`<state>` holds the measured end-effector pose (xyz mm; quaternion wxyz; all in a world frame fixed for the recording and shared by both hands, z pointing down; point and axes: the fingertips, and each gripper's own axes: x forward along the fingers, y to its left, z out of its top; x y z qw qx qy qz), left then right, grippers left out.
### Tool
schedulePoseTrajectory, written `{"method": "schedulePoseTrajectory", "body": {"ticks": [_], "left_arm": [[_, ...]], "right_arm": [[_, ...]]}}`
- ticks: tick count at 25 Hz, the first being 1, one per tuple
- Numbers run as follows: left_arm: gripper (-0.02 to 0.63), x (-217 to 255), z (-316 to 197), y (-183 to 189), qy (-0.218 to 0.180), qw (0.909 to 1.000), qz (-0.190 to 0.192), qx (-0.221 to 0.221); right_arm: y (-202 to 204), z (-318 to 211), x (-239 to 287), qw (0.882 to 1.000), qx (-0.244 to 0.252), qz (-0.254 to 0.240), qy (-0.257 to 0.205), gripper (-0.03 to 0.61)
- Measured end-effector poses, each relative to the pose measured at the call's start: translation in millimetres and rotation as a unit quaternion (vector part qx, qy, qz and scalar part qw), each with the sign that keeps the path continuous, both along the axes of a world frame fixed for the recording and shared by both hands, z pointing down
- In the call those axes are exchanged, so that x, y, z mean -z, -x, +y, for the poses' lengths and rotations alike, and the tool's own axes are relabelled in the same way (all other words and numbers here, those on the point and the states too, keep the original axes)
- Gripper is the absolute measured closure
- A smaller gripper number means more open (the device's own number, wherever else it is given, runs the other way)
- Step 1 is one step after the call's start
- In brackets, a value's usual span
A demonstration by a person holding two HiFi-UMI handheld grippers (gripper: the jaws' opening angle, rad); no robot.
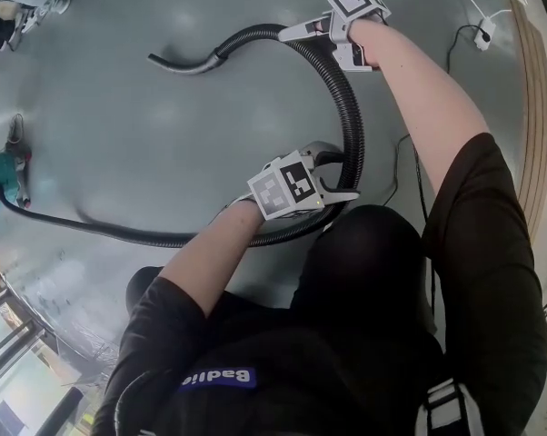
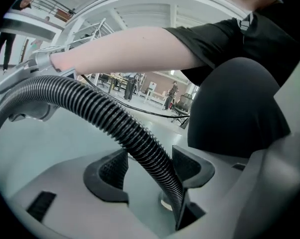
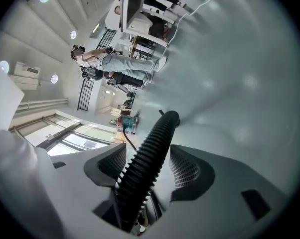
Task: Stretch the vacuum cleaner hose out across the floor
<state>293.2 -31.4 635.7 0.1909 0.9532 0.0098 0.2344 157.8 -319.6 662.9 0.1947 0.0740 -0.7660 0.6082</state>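
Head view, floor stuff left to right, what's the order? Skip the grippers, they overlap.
teal vacuum body → free black end of the hose → white plug → curved wooden edge

the black ribbed vacuum hose (image 1: 351,107) lies bent in a wide loop on the grey floor (image 1: 164,125).

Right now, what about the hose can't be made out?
Head view: hose stretch at the left claw, covered by the claw and its marker cube.
Head view: teal machine at the hose's end, cut by the left edge.
Right gripper view: nozzle, mostly behind the hose itself.
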Motion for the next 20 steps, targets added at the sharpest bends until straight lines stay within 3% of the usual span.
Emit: {"method": "schedulePoseTrajectory", "body": {"ticks": [3, 7, 13, 16, 20], "left_arm": [[0.334, -7, -3, 5, -0.002, 0.9999, -0.014, 0.005], [0.331, -13, -11, 10, -0.007, 0.9993, -0.022, 0.03], [0.331, -27, -12, 14, -0.047, 0.9977, -0.048, 0.014], [0.331, -37, -5, 15, -0.053, 0.9968, -0.06, 0.003], [0.331, -50, 10, 13, -0.055, 0.9956, -0.074, -0.016]], "right_arm": [[2, -8, 2, 1.0, -0.019, -0.009, 0.007, 0.339], [-12, -27, 29, 0.995, -0.075, -0.049, -0.033, 0.356], [-102, -38, 62, 0.973, -0.181, -0.091, -0.109, 0.382], [-164, -33, 68, 0.946, -0.281, -0.114, -0.114, 0.383], [-258, -10, 76, 0.88, -0.431, -0.158, -0.12, 0.383]]}}
